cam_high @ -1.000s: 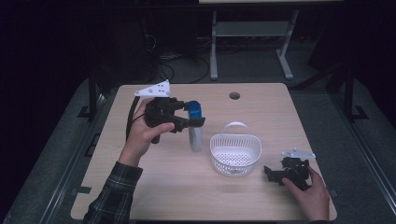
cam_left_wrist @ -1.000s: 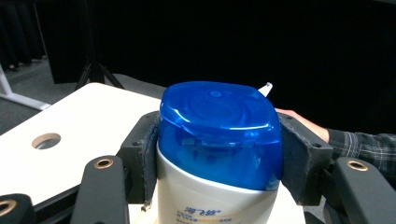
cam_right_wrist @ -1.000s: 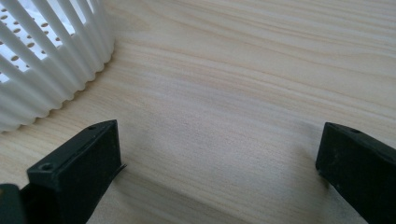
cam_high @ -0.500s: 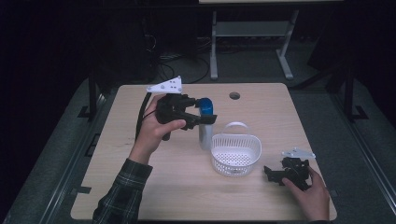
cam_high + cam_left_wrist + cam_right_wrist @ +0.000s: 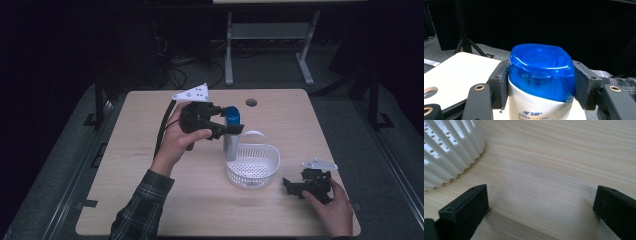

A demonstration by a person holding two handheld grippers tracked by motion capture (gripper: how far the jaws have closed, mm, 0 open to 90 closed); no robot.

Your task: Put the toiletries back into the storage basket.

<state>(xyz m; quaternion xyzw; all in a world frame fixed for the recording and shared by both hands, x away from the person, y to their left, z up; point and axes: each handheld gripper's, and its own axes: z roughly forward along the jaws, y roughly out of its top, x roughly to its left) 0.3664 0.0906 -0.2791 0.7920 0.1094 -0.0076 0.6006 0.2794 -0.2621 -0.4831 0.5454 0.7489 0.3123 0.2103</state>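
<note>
bottle [image 5: 541, 82]: glossy blue rounded cap | basket [image 5: 252, 167]: white slotted plastic

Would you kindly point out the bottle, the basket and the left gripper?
bottle [image 5: 541, 67], left gripper view, blue cap.
basket [image 5: 252, 172], high view, white side wall.
left gripper [image 5: 227, 125], high view, between the fingertips.

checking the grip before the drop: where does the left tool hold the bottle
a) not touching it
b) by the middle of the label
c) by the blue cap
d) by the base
c: in the left gripper view the pads press both sides of the blue cap of the bottle, held by the left tool.
</note>
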